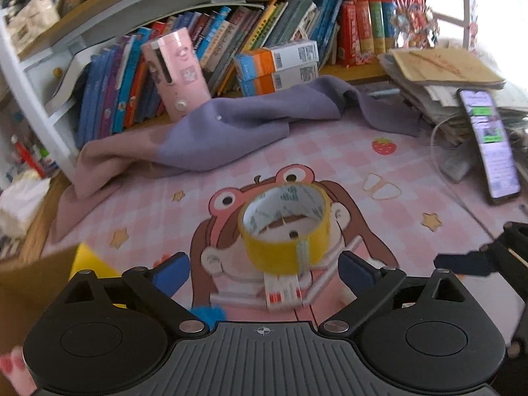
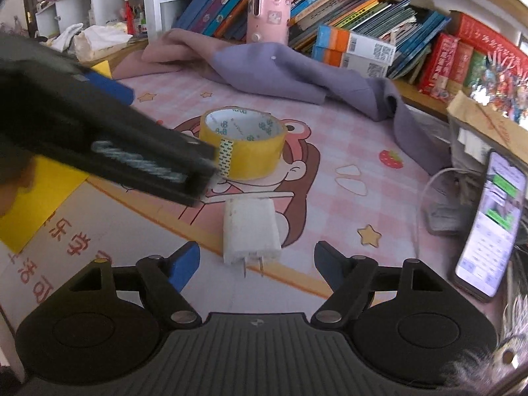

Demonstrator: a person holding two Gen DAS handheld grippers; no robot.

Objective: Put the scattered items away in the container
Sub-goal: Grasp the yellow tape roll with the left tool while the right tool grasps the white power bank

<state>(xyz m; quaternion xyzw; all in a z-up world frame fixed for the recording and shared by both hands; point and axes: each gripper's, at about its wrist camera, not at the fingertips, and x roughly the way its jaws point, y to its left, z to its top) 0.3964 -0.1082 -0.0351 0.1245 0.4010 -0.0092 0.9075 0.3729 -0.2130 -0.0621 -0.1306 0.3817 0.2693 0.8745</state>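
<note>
Both grippers have their blue fingers spread wide, and neither one is pinching anything. From the left wrist view, the left gripper (image 1: 264,272) sits low in the middle of the frame. A yellow tape roll (image 1: 285,227) lies flat on the pink mat (image 1: 330,151) just ahead of it, in the middle of the frame, a little past the fingertips. Under the near edge of the tape is a small white box (image 1: 283,292) with red marks. It looks blurry, so I cannot tell what it is.

From the right wrist view, the right gripper (image 2: 257,264) is also low in the middle. A white charger plug (image 2: 250,231) lies on the mat between its two fingers, with the metal prongs pointing toward the camera. The fingers are not touching it. The tape roll (image 2: 244,142) is farther up the frame, above the plug. The black left gripper reaches in from the left side of the frame and ends just beside the tape.

A cardboard box (image 2: 76,237) with a yellow flap sits at the lower left. A purple cloth (image 2: 290,72) is bunched along the top, in front of books (image 2: 363,10). A phone (image 2: 491,221) leans at the right edge.
</note>
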